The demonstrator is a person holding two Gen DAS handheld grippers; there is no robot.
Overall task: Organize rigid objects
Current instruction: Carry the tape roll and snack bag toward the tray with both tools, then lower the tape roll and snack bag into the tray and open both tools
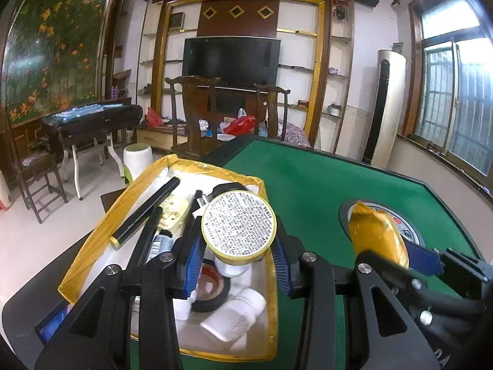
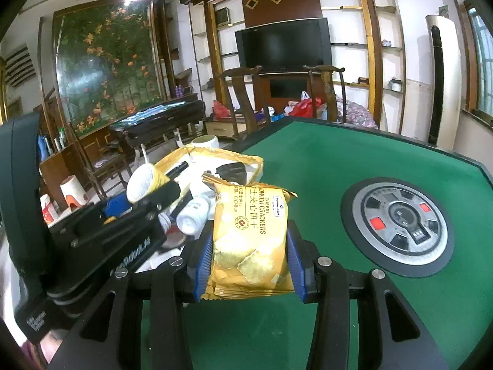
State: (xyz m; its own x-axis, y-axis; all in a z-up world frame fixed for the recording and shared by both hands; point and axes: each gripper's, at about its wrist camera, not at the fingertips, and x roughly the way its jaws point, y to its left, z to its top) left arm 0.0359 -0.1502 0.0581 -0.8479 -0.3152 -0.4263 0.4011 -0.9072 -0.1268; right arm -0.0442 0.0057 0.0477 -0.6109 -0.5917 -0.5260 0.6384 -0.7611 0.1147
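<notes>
My left gripper (image 1: pixel 238 251) is shut on a round yellow tin (image 1: pixel 238 225) with a printed white lid, held above a gold-rimmed white box (image 1: pixel 271 277). The box holds a black tape roll (image 1: pixel 212 293), white bottles (image 1: pixel 234 317), a black tube (image 1: pixel 144 212) and other items. My right gripper (image 2: pixel 248 265) is shut on a yellow cheese cracker packet (image 2: pixel 249 240), held over the green table. The packet also shows in the left wrist view (image 1: pixel 376 234). The left gripper with the tin (image 2: pixel 141 183) shows at left in the right wrist view.
The green felt table (image 2: pixel 339 169) has a round grey control hub (image 2: pixel 400 219) at its middle right. Wooden chairs (image 1: pixel 200 108) stand behind the table's far edge. A white stool (image 1: pixel 138 157) stands on the floor beyond the box.
</notes>
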